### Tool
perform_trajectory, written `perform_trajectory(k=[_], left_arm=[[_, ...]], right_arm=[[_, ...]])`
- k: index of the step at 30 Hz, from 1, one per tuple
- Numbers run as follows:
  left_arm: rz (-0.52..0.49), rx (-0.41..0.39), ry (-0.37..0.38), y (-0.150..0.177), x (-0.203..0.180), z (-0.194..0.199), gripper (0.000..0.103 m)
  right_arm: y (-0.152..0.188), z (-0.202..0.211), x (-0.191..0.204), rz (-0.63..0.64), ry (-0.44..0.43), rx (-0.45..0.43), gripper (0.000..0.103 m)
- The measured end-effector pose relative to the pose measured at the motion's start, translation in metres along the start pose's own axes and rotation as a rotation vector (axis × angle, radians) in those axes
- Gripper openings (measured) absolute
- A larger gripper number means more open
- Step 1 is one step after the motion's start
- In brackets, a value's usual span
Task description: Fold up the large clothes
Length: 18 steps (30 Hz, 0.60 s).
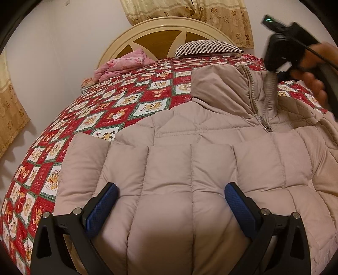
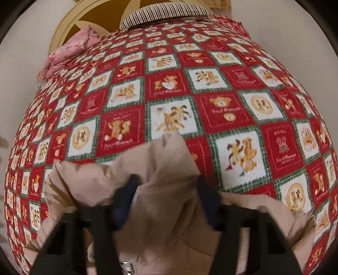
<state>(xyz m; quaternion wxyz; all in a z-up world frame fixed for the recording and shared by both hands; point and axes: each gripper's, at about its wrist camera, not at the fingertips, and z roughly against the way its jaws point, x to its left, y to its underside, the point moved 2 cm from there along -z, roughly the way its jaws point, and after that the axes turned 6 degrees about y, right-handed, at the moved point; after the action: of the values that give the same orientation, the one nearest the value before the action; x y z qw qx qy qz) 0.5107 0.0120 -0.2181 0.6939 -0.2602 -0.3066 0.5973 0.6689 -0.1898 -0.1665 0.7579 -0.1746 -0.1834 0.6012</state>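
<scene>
A beige quilted down jacket [image 1: 190, 169] lies spread on the bed, zipper and collar toward the headboard. My left gripper [image 1: 171, 203] stands open low over its padded body, the blue pads [image 1: 109, 203] wide apart with the fabric bulging between them. In the left wrist view my right gripper [image 1: 274, 69], held by a hand [image 1: 312, 82], lifts the jacket's collar end with its grey ribbed knit. The blurred right wrist view shows that gripper [image 2: 166, 190] shut on a bunched fold of the jacket [image 2: 164, 160], raised above the quilt.
The bed carries a red, white and green bear-patch quilt [image 1: 126, 101]. A folded pink blanket [image 1: 124, 63] and a striped pillow [image 1: 209, 47] lie by the cream headboard [image 1: 160, 27]. Patterned curtains [image 1: 211, 12] hang behind, and a wall runs along the bed's left side.
</scene>
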Motion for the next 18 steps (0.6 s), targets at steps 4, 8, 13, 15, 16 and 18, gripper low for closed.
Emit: perform_trajectory(k=[4,8,13,15,16,18], left_arm=[[-0.001,0.0,0.0,0.0,0.0,0.0,0.102],[0.0,0.0,0.002,0.0,0.0,0.0,0.102],[0.024,-0.024,0.012,-0.005,0.008,0.017,0.102],[0.034,-0.064,0.055,-0.018,0.014,0.038,0.102],[0.022,-0.113,0.062,-0.031,0.017,0.052,0.102],[-0.011,-0.177,0.049,-0.056,0.018,0.067,0.102]], right_arm=[[0.024,0.035,-0.023,0.02,-0.027,-0.083,0.01],[0.048,0.048,-0.054,-0.006,-0.026,-0.128,0.008],[0.068,0.021,-0.08,-0.077,-0.043,-0.077,0.008],[0.073,0.015,-0.085,-0.103,-0.064,-0.075,0.007],[0.074,0.016,-0.087,-0.11,-0.074,-0.083,0.007],[0.075,0.014,-0.089,-0.127,-0.095,-0.091,0.007]])
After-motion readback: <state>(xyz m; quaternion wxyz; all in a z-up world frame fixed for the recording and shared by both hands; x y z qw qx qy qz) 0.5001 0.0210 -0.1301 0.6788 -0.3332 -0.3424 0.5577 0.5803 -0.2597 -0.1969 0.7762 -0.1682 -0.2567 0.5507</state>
